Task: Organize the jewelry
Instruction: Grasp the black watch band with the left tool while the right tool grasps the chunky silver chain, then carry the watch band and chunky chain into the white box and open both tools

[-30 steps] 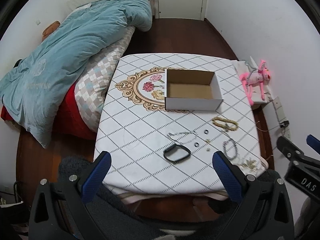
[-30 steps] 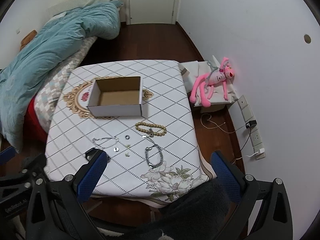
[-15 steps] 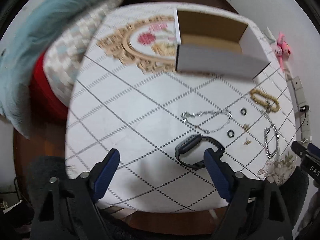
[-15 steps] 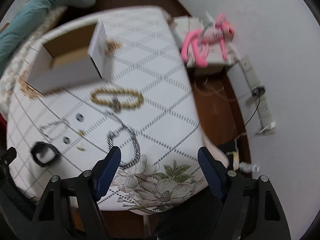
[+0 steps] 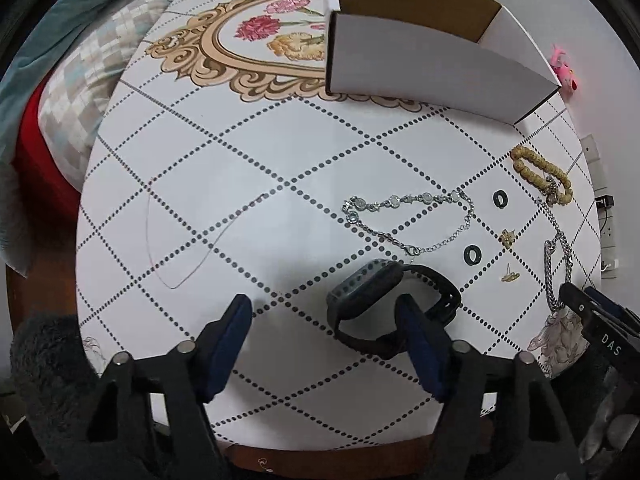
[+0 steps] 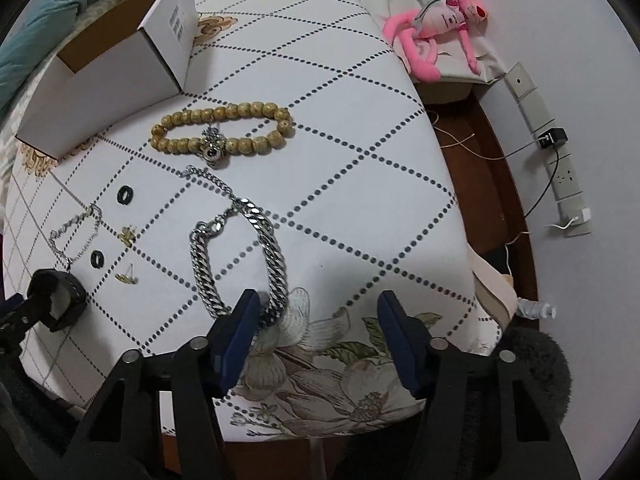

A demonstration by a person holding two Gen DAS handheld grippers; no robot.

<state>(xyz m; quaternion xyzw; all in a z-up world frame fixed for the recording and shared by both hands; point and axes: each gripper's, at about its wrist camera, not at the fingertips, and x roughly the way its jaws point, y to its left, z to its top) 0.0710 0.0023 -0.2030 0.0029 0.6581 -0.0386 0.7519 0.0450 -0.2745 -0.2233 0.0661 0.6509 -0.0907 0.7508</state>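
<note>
An open white cardboard box point(image 5: 424, 64) stands at the back of the patterned table point(image 5: 224, 168); it also shows in the right wrist view point(image 6: 120, 60). My left gripper point(image 5: 324, 316) is open just above the table; its right finger overlaps a black smartwatch point(image 5: 384, 304). My right gripper point(image 6: 316, 320) is open; its left finger sits at the near end of a thick silver chain bracelet point(image 6: 240, 252). A beaded bracelet point(image 6: 220, 132), a thin silver bracelet point(image 5: 412, 220), two black rings point(image 5: 500, 199) point(image 5: 472, 255) and gold earrings point(image 5: 508, 237) lie between.
A bed with a teal duvet point(image 5: 48, 52) lies left of the table. A pink plush toy point(image 6: 436, 24) and a power strip point(image 6: 560, 168) sit on the floor to the right. The table's near edge is just under both grippers.
Both grippers have come down and forward to the table. The left one now reaches the smartwatch; the right one now reaches the silver chain bracelet.
</note>
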